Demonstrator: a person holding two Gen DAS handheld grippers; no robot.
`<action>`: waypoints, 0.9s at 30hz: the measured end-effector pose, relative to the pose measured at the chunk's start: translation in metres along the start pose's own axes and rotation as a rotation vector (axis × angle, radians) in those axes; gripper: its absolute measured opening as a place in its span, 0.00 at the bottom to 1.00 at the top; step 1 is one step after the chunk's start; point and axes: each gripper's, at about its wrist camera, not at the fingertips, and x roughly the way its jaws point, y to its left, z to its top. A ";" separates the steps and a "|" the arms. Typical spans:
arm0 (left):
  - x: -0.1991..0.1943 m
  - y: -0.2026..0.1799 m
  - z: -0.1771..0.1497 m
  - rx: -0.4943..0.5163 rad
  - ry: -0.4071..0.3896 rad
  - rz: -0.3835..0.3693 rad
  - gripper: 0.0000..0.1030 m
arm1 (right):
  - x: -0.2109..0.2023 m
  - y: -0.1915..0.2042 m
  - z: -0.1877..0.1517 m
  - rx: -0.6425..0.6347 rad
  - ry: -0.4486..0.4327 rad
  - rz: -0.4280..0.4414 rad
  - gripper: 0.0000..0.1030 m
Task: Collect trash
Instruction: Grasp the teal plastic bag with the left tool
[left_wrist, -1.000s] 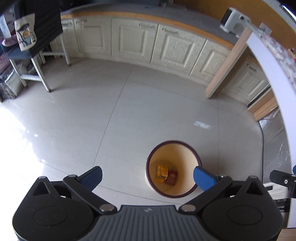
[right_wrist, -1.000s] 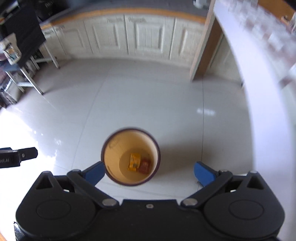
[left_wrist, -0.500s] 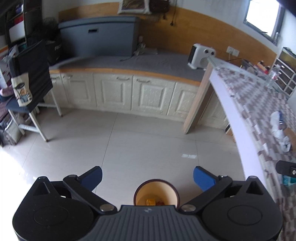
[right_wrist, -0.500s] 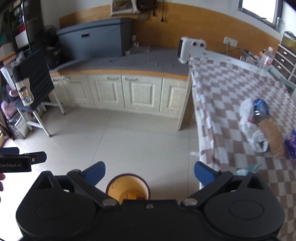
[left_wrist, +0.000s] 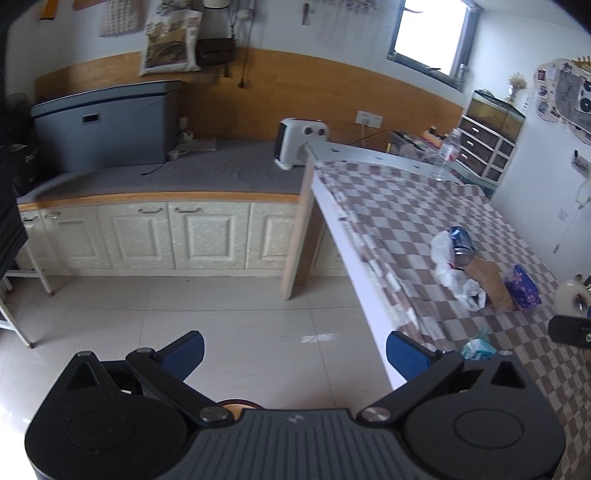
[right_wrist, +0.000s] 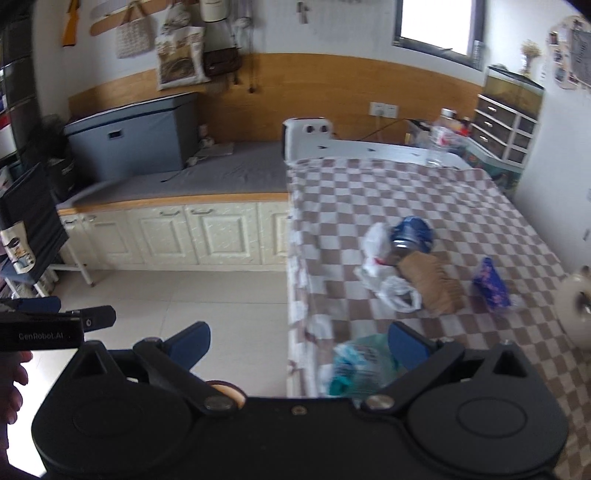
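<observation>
Checkered table (right_wrist: 424, 192) | "GenRobot.AI" on left gripper (right_wrist: 40, 334) | both jaws spread wide, empty | teal wrapper (right_wrist: 360, 363) near edge

A checked cloth (right_wrist: 424, 199) covers the table; on it lie thin white plastic bags (right_wrist: 384, 277), a shiny metal can (right_wrist: 410, 236) and brown paper (right_wrist: 432, 284). The floor tiles (left_wrist: 229, 332) are glossy, and the wall panel (left_wrist: 295, 99) is wood.

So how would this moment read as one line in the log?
left tool: open, empty | right tool: open, empty | teal wrapper: on checked table | bin: below
</observation>
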 end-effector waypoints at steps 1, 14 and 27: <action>0.003 -0.007 -0.001 0.005 -0.009 -0.012 1.00 | 0.000 -0.007 -0.001 0.004 0.005 -0.015 1.00; 0.005 -0.119 0.001 0.076 -0.099 -0.075 1.00 | 0.020 -0.129 0.002 0.029 -0.016 -0.002 1.00; 0.045 -0.233 -0.036 0.079 -0.033 -0.055 0.99 | 0.083 -0.258 0.009 -0.055 -0.003 0.099 1.00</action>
